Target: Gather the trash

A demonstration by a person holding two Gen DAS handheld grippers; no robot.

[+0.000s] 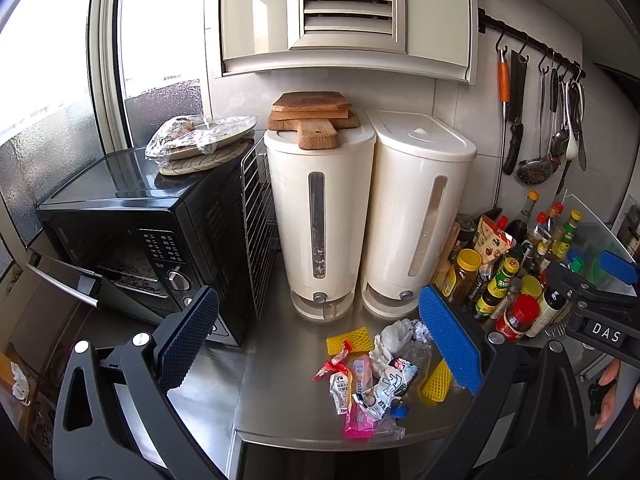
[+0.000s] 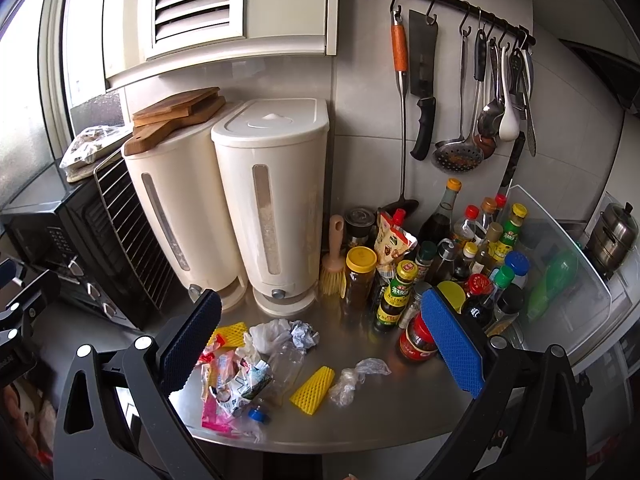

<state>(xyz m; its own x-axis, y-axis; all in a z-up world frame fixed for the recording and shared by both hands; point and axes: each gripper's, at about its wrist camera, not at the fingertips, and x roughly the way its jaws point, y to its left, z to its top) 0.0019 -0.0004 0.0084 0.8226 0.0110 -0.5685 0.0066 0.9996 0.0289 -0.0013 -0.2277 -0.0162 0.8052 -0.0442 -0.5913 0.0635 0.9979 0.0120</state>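
Observation:
A pile of trash lies on the steel counter: snack wrappers, a crumpled white tissue, yellow foam fruit nets and a blue bottle cap. In the right wrist view the wrappers, a yellow foam net, a clear plastic wad and a foil ball show. My left gripper is open and empty above the counter. My right gripper is open and empty over the pile; it also shows in the left wrist view.
Two cream grain dispensers stand at the back with wooden boards on top. A black oven with its door ajar is left. Sauce bottles crowd the right, beside a clear bin. Utensils hang on the wall.

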